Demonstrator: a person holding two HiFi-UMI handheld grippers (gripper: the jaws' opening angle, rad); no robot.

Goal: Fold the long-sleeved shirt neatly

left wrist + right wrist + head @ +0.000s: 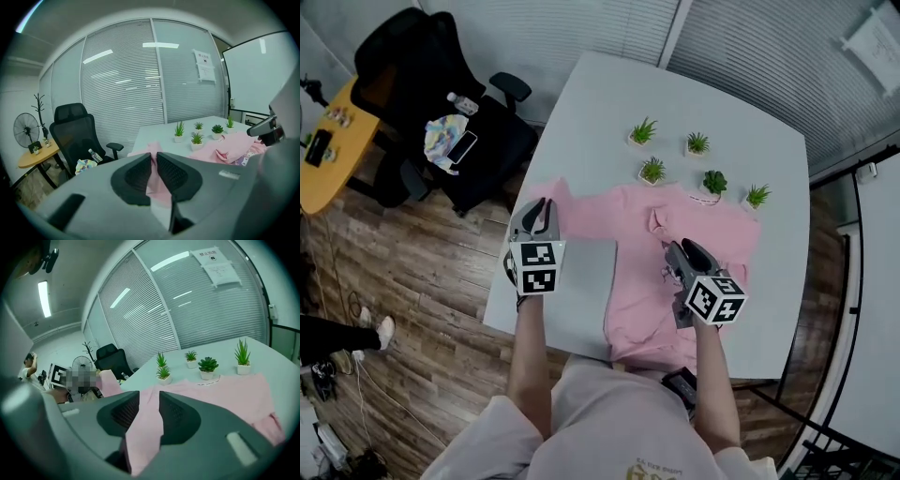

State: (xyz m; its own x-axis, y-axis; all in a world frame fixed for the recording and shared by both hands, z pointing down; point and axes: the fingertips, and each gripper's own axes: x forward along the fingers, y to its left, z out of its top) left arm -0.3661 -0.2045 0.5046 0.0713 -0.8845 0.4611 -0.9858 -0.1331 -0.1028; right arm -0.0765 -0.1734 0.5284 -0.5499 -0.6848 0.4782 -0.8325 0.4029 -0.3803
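A pink long-sleeved shirt (712, 230) lies spread across the white table (600, 112), collar toward the far side. My left gripper (539, 210) is over the shirt's left side and shut on a strip of pink fabric (152, 180), which runs up between its narrow jaws (154, 161). My right gripper (673, 253) hovers over the shirt's middle. Its jaws (149, 401) stand noticeably wider, and a band of pink cloth (143, 432) passes loosely through the gap. The shirt body (225, 390) spreads out flat beyond them.
Several small potted plants (652, 170) stand in a row just beyond the shirt's collar. A black office chair (431, 94) holding a bottle and a phone stands left of the table, beside a round yellow table (328, 150). The table's near edge (544, 339) is close to the person's body.
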